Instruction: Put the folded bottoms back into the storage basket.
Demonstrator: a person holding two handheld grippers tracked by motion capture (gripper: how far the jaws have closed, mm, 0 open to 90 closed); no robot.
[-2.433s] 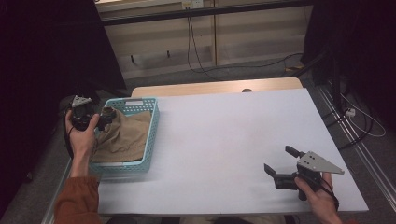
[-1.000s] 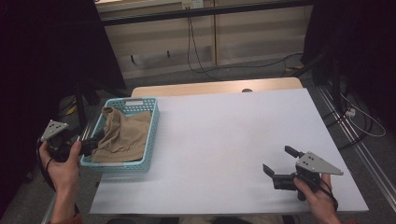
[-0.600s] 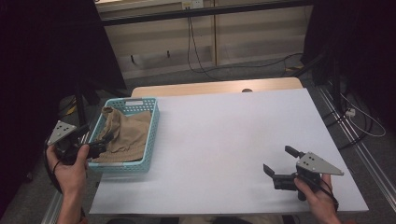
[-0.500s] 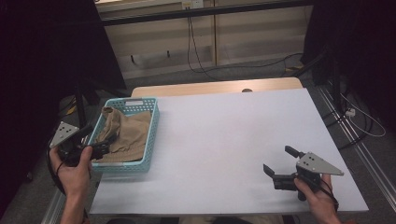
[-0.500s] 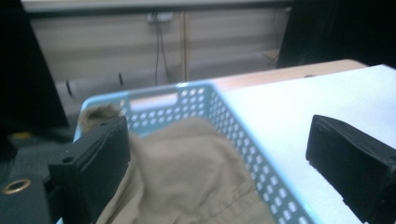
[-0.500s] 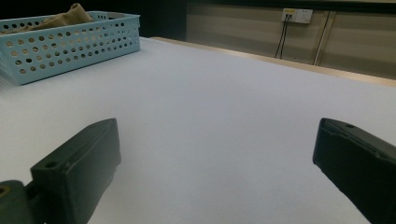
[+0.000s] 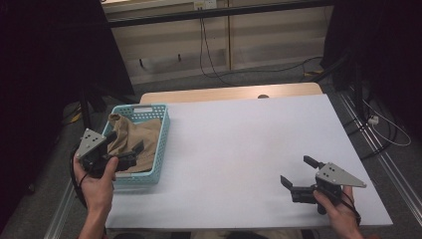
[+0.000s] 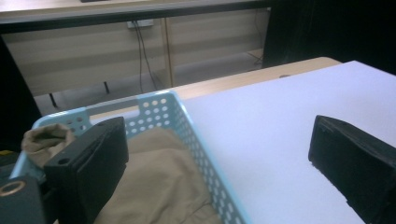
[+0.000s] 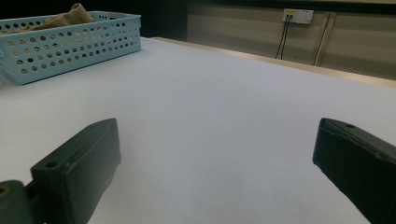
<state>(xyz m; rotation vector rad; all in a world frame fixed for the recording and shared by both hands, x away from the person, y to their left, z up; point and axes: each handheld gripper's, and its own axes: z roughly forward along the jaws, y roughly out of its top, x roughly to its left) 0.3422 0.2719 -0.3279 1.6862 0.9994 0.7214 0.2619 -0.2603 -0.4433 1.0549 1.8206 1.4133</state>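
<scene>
Left gripper (image 7: pixel 130 149) spread wide, empty, poised over near corner of blue basket (image 7: pixel 162 144). Tan cloth (image 7: pixel 139 139) bunched inside basket at counter (image 7: pixel 239 144) left edge. Right gripper (image 7: pixel 297 172) likewise spread, empty, near right corner.

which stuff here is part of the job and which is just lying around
Part of the job:
- tan cloth in the basket
- blue basket at the table's left edge
- left tongs, open, over the basket
- right tongs, open, near the table's front right

Just lying around:
- cables on the floor
- wall socket
</scene>
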